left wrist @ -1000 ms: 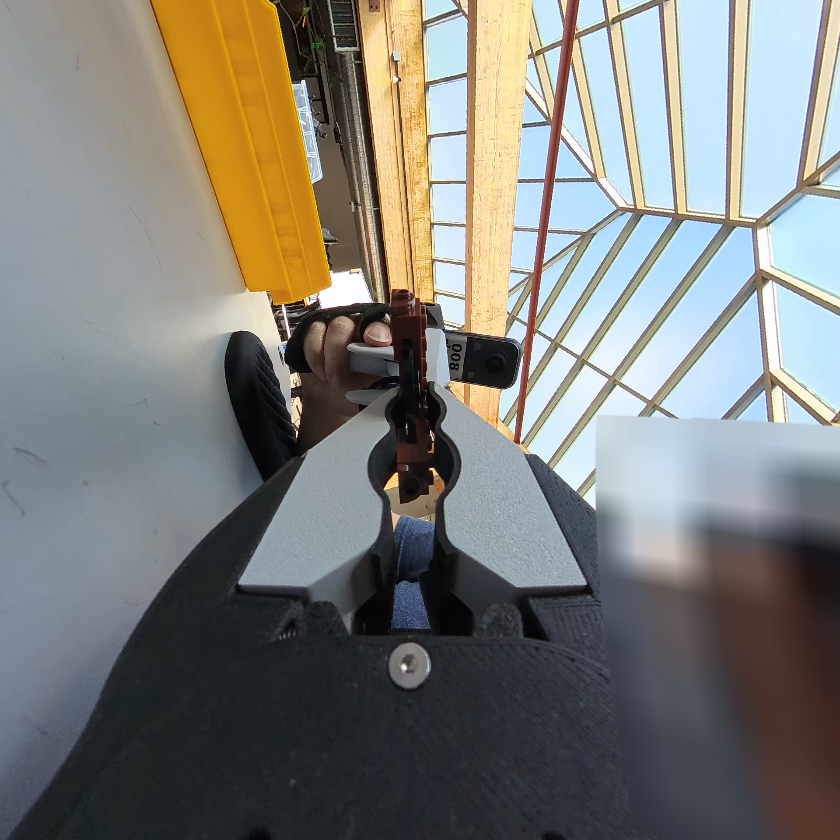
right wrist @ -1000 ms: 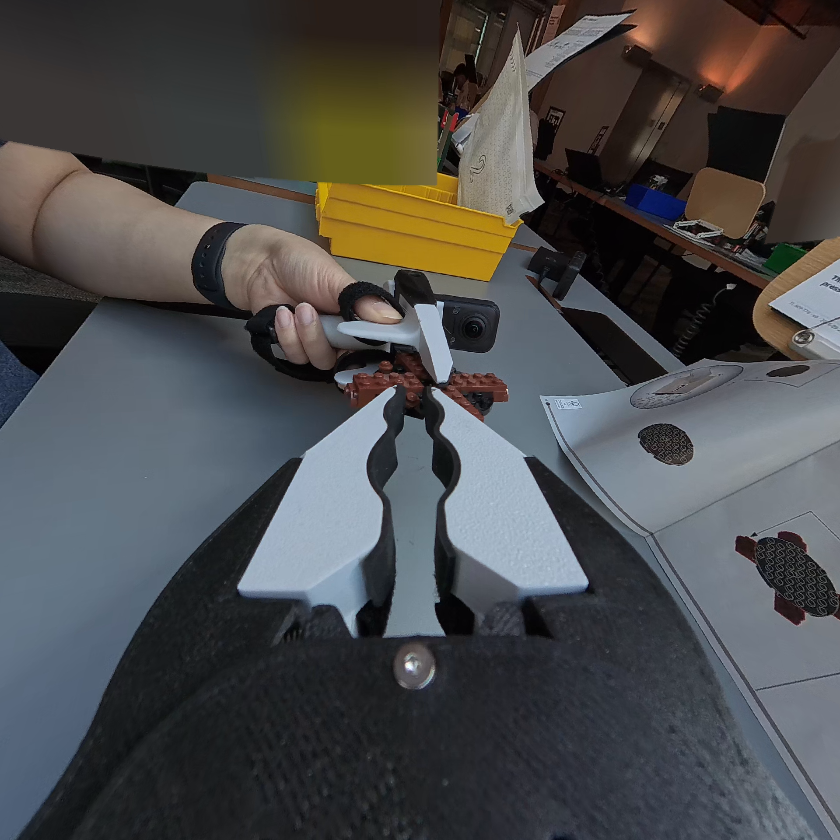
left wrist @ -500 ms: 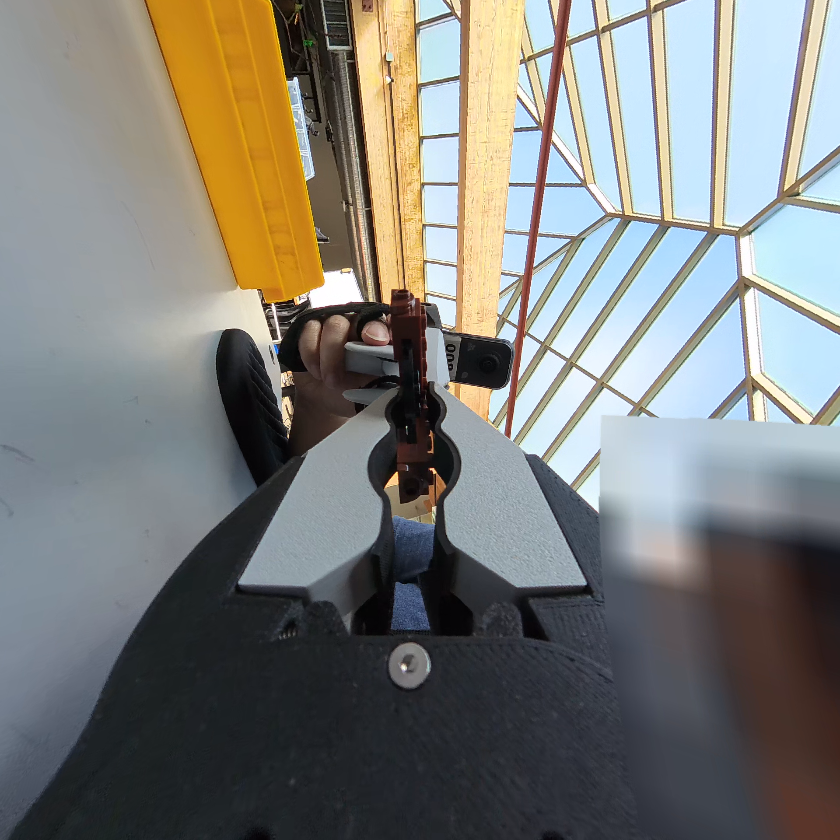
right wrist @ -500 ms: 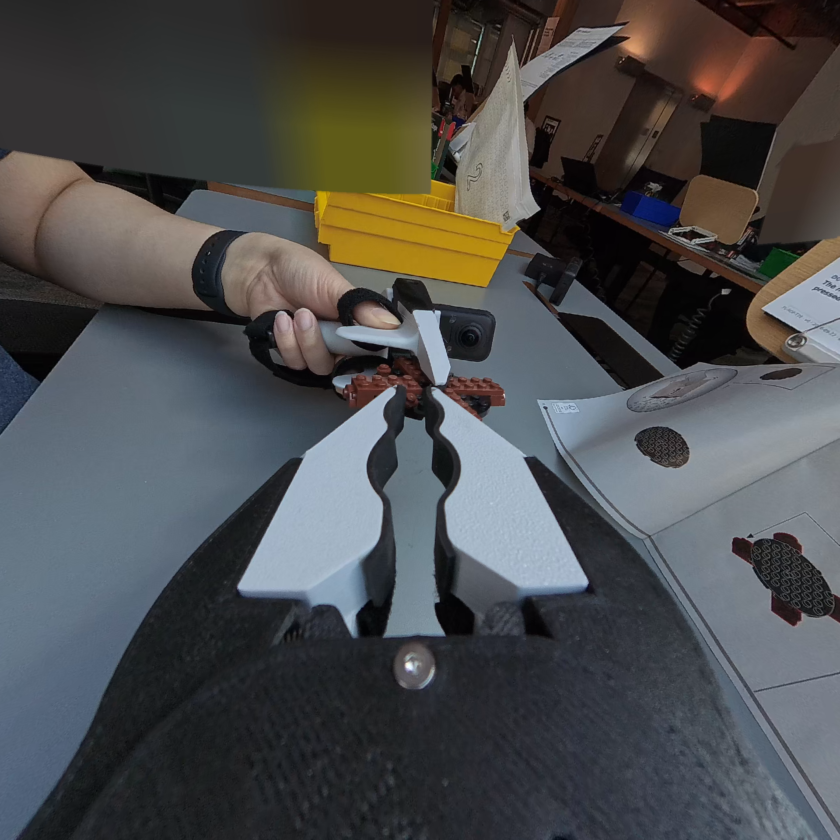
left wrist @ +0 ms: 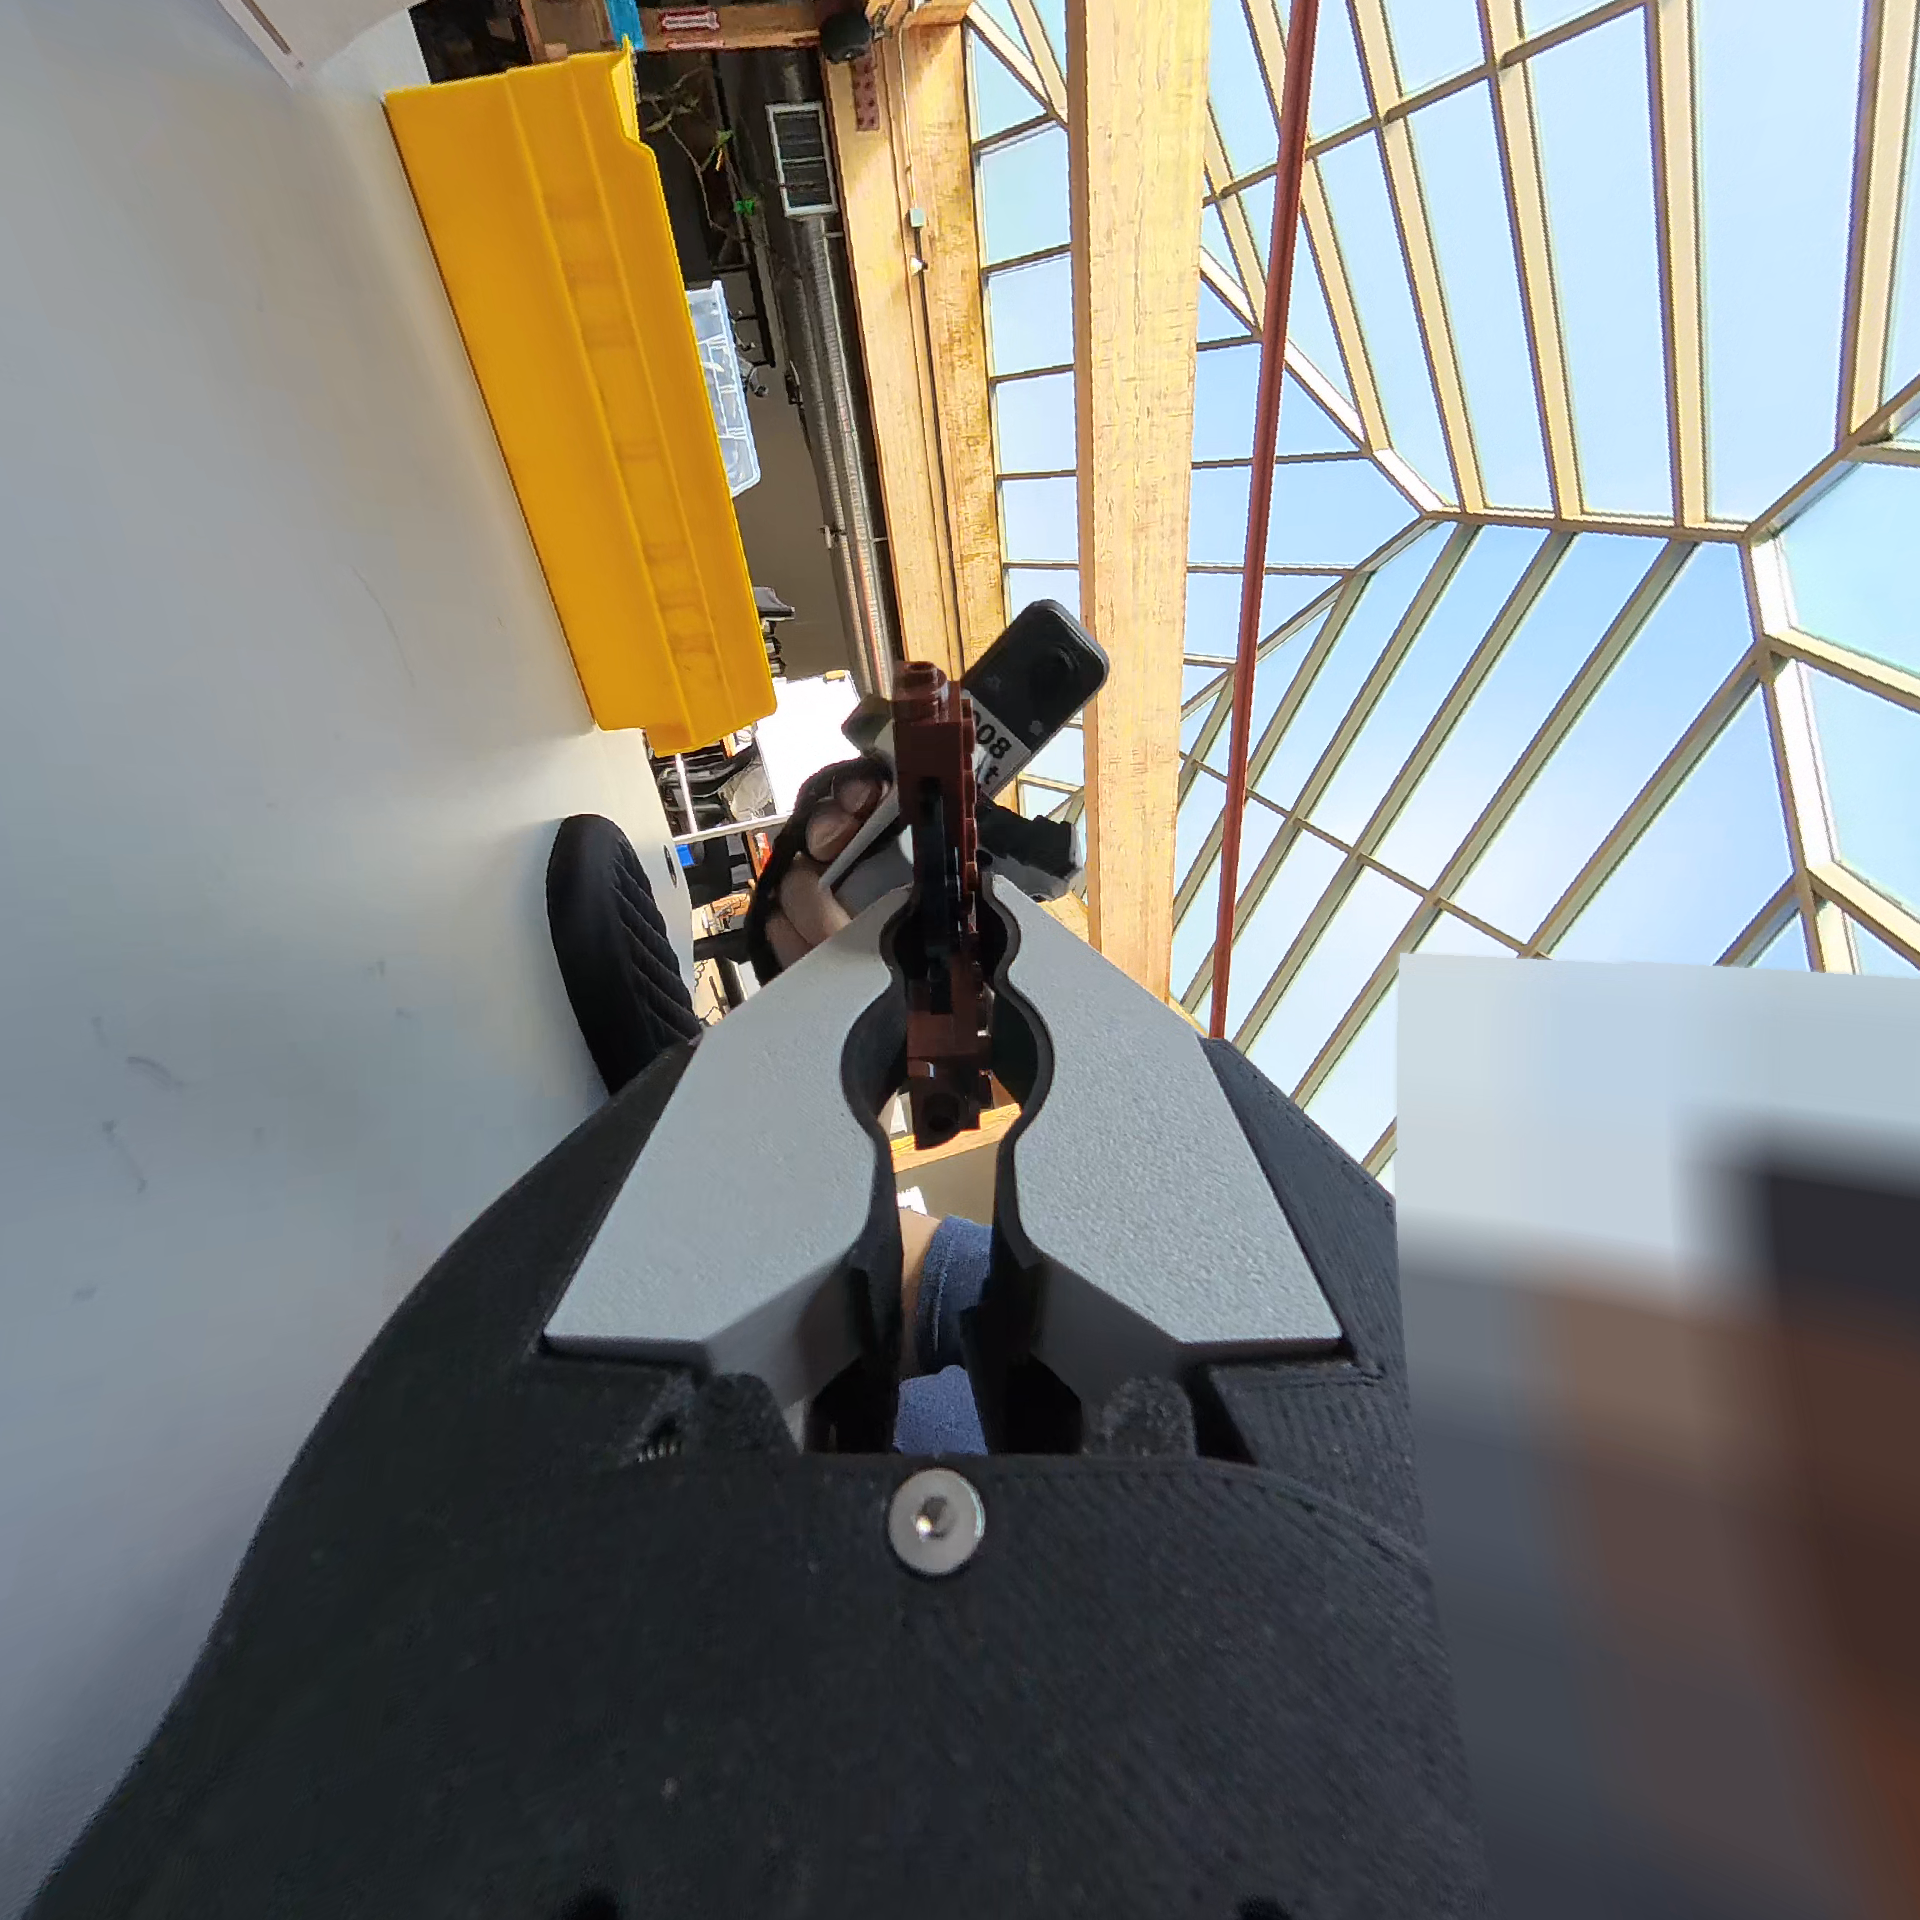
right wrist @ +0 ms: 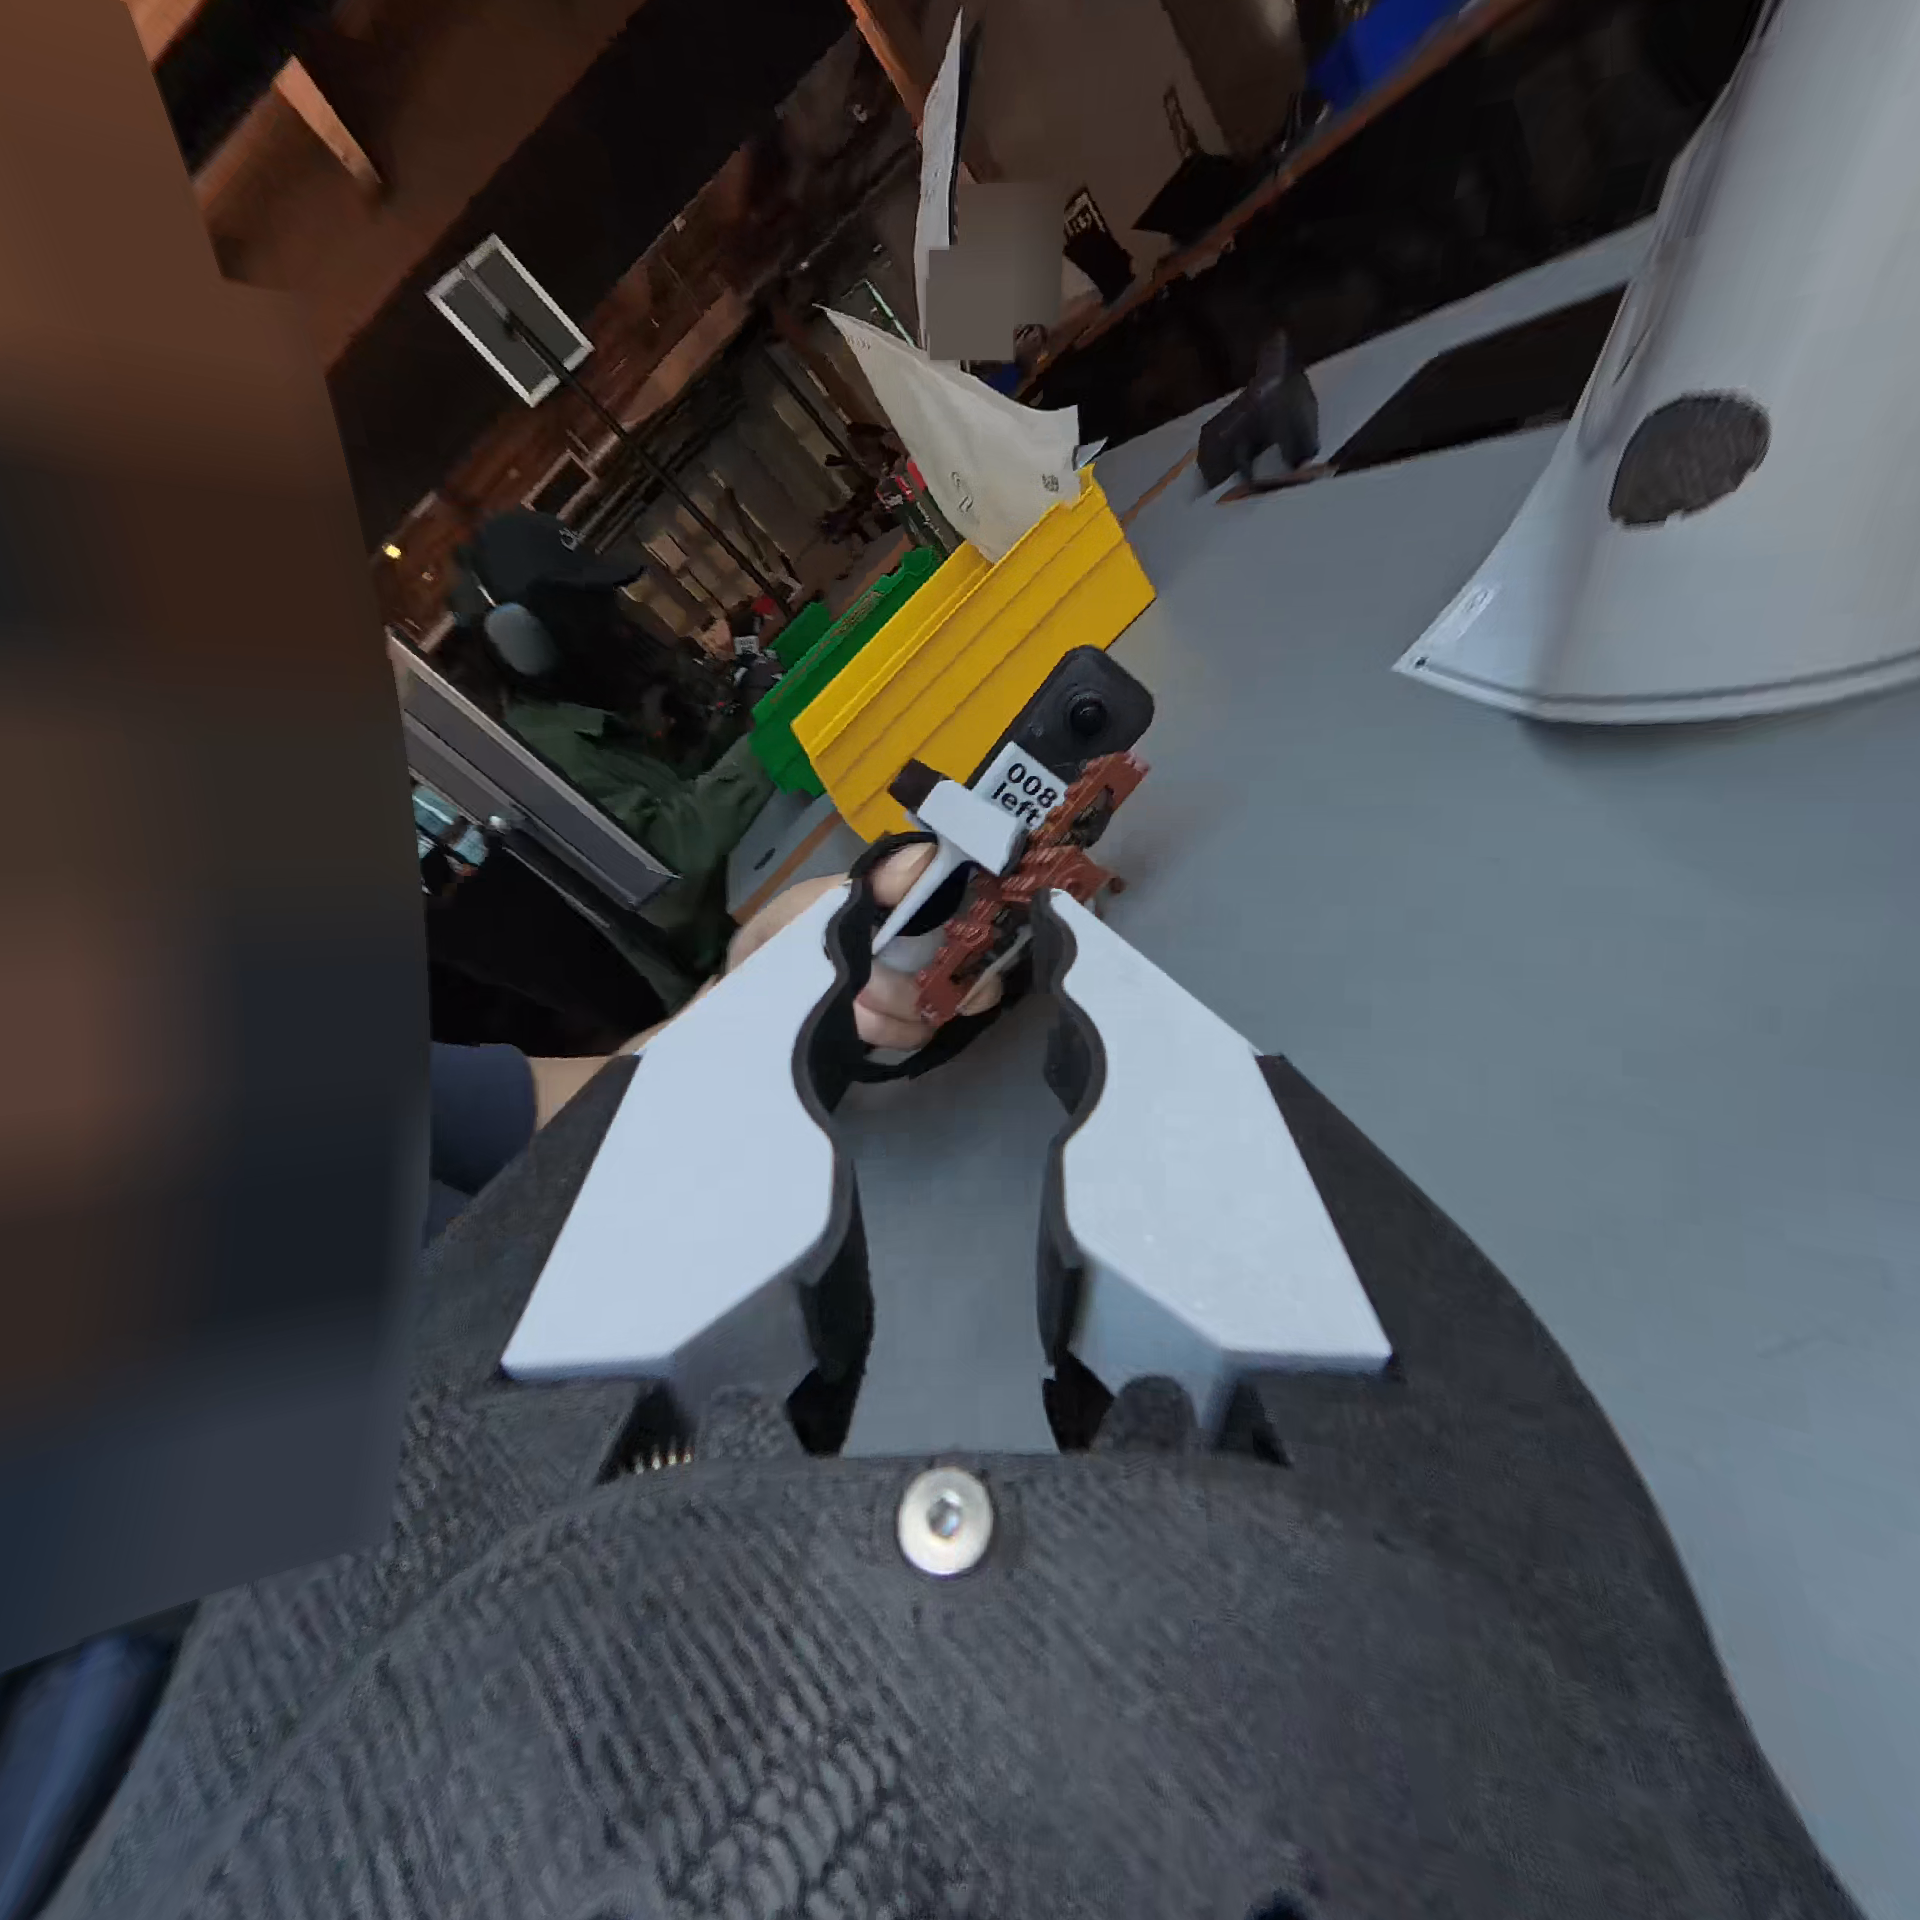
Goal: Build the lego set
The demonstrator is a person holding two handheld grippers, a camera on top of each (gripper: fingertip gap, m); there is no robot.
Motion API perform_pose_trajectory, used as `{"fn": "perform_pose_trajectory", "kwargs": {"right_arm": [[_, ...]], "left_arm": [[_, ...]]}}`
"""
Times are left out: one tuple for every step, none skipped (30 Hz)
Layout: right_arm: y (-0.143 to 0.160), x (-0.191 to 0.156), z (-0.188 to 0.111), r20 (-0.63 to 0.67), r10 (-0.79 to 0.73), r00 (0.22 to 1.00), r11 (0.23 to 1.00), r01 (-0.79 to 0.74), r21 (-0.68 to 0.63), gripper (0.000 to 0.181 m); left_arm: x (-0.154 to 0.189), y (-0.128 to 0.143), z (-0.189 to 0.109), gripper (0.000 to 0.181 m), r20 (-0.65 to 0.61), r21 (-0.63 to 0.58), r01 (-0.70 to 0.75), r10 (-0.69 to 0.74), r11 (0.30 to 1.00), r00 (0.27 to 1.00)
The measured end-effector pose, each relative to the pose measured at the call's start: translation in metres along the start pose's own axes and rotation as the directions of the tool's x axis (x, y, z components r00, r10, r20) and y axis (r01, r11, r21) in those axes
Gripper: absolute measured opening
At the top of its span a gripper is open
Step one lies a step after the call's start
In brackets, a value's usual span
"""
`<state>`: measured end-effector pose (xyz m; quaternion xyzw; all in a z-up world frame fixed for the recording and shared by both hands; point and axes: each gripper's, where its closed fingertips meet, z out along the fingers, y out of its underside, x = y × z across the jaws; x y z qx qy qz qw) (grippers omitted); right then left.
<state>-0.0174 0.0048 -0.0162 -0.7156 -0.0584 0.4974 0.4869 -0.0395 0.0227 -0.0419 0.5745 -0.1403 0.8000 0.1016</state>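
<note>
**Left gripper holds the brick model, right gripper stands open near it**

I see in my left wrist view that the left gripper [left wrist: 943, 914] is closed on the reddish-brown lego assembly [left wrist: 940, 935]. The model stands on its edge between the two grey fingers [left wrist: 758, 1164], and its top end sticks out past the fingertips. Beyond it the right gripper [left wrist: 935, 831] appears, with a hand [left wrist: 816, 862] around its handle.

In my right wrist view the right gripper [right wrist: 948, 914] has its jaws clearly apart, and nothing is between them. The lego assembly [right wrist: 1029, 883] is just in front of its fingertips, tilted and above the grey table [right wrist: 1455, 1039]. The left gripper [right wrist: 961, 847] clamps it there. If the right fingertips touch the model, I cannot tell.

A yellow bin [right wrist: 977, 665] stands on the table behind, with a green bin [right wrist: 831, 665] beside it. An open instruction booklet [right wrist: 1714, 468] lies to the right
</note>
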Motion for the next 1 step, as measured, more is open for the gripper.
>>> {"fn": "perform_pose_trajectory", "kwargs": {"right_arm": [[0.0049, 0.0011, 0.0000, 0.023, 0.141, 0.990, 0.990, -0.141, -0.022, 0.032]], "left_arm": [[0.0001, -0.0006, 0.0000, 0.006, 0.001, 0.004, -0.005, 0.005, 1.000, 1.000]]}}
